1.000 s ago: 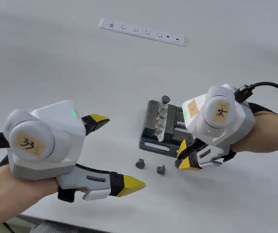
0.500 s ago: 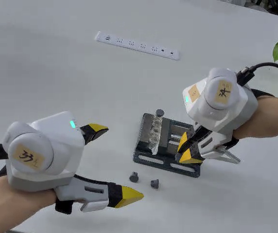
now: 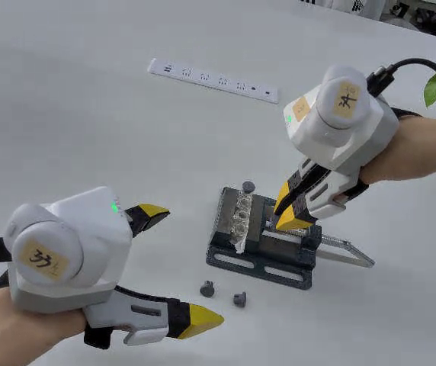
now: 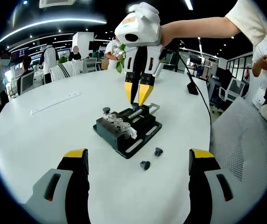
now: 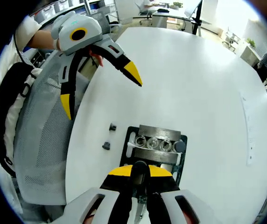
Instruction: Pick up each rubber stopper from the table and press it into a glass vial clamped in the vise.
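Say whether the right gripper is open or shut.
Shut on a rubber stopper: in its own view the right gripper's yellow tips pinch a dark round piece above the vise.

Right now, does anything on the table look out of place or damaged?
Nothing looks spilled or broken. One oddity: a white scrap sticks out of the vise beside the end vial nearest the loose stoppers; I cannot tell what it is.

Right gripper (image 3: 289,217) crowds the vise's (image 3: 258,259) handle end; its vial row (image 3: 241,219) is open from above; two rubber stoppers (image 3: 207,288) lie near its front.
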Demonstrator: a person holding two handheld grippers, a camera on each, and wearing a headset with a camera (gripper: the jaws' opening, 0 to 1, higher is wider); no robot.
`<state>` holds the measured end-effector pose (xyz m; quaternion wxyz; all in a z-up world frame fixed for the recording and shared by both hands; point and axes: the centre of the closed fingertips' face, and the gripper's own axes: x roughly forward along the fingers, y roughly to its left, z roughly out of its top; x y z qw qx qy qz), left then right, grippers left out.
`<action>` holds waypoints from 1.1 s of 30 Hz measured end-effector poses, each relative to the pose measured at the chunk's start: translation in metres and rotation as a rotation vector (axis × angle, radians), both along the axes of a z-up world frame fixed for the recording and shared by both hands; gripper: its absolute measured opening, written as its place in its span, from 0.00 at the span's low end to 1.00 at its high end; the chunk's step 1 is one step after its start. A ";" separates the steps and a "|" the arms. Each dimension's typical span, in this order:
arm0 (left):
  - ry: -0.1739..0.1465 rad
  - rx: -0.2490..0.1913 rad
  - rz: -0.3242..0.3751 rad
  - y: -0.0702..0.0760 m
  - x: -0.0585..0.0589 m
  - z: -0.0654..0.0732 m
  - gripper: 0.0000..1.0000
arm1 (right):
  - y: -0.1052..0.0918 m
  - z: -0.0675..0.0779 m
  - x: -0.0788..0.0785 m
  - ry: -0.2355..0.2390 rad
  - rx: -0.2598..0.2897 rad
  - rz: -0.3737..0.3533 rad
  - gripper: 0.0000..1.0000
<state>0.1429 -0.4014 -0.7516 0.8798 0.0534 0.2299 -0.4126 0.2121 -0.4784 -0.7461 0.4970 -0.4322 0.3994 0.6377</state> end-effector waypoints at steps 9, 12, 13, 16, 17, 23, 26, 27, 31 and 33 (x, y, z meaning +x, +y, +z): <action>0.001 0.000 0.002 0.001 0.000 -0.002 0.87 | 0.015 0.010 0.018 -0.033 0.011 0.031 0.05; 0.002 -0.006 0.006 0.002 0.000 -0.003 0.87 | 0.021 0.007 0.021 -0.044 0.014 0.048 0.05; 0.002 -0.007 0.007 0.002 0.000 -0.003 0.87 | 0.022 0.007 0.021 -0.044 0.014 0.050 0.05; 0.003 -0.009 0.011 0.001 0.000 -0.003 0.87 | 0.026 0.004 0.021 -0.045 0.014 0.061 0.05; 0.003 -0.010 0.013 0.001 0.000 -0.003 0.87 | 0.028 0.003 0.022 -0.046 0.013 0.069 0.05; 0.009 -0.016 0.022 0.003 -0.001 -0.006 0.87 | 0.031 -0.004 0.019 -0.053 -0.003 0.098 0.05; 0.011 -0.017 0.026 0.004 -0.001 -0.008 0.87 | 0.032 -0.009 0.022 -0.054 -0.009 0.104 0.05; 0.012 -0.019 0.026 0.004 -0.001 -0.008 0.87 | 0.032 -0.009 0.023 -0.055 -0.008 0.103 0.05; 0.016 -0.019 0.028 0.005 -0.001 -0.010 0.87 | 0.031 -0.010 0.022 -0.051 -0.013 0.112 0.05; 0.017 -0.020 0.029 0.005 -0.001 -0.009 0.87 | 0.032 -0.011 0.022 -0.052 -0.016 0.113 0.05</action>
